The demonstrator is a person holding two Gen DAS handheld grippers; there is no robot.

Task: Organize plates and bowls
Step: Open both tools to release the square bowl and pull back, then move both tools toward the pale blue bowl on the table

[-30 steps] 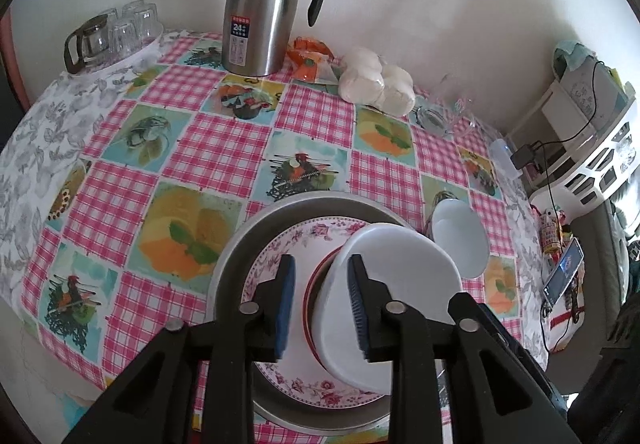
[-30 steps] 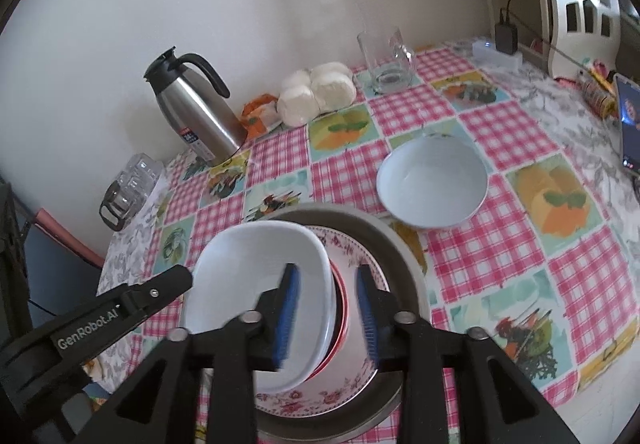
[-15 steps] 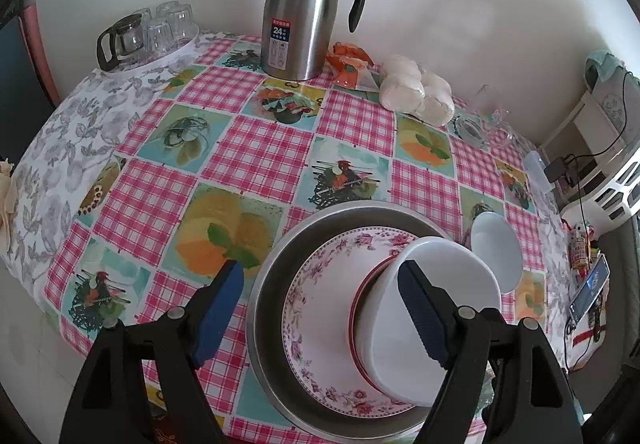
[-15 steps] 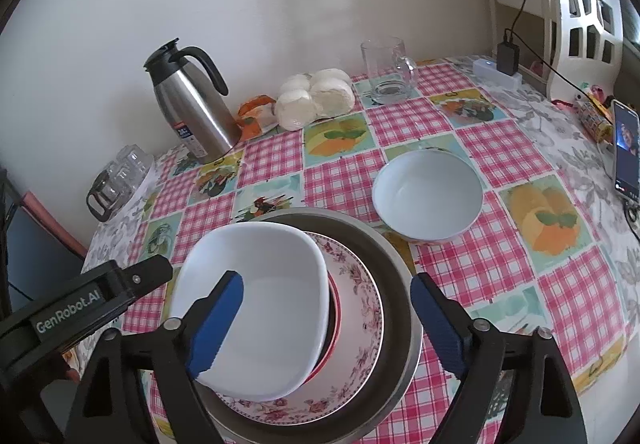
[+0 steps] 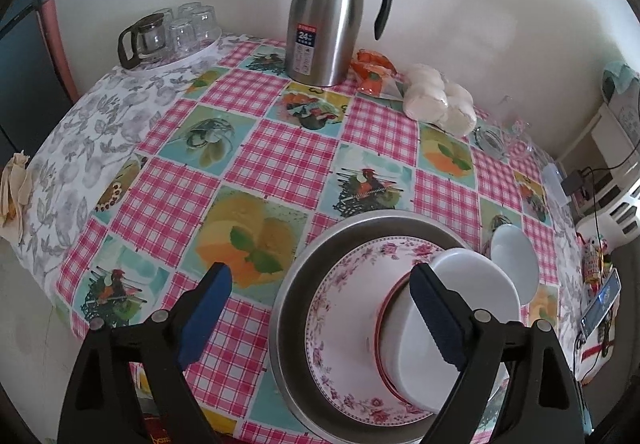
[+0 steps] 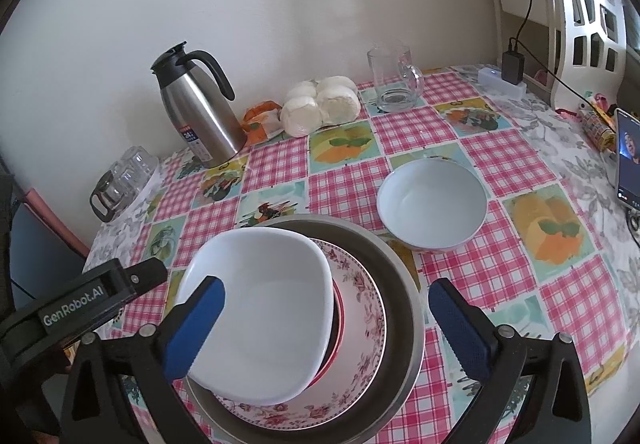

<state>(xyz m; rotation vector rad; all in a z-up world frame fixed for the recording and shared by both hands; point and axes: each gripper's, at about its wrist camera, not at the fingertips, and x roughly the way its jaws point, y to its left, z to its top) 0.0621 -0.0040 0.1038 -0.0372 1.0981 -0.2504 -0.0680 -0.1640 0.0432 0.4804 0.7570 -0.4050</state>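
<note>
- A white squarish bowl (image 6: 260, 308) sits nested on a floral plate (image 6: 360, 308) inside a steel pan (image 6: 404, 284); a round white bowl (image 6: 432, 200) stands just beside.
- I judge the bowls stiff, glossy, breakable; I'd pinch a rim.
- My left gripper (image 5: 320, 308) and right gripper (image 6: 326, 328) have just been opening; both gape wide, holding nothing.
- Checked picture tablecloth (image 5: 280, 156), steel thermos jug (image 5: 332, 16), pale wall.

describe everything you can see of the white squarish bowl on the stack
The white squarish bowl is glossy, ceramic-looking, with rounded corners and an empty inside. It sits upright, slightly tilted, on top of a red-rimmed dish, which rests on a pink floral plate inside a round metal tray. It lies off-centre on the stack, toward the left in the right wrist view. Nothing grips it.
</note>
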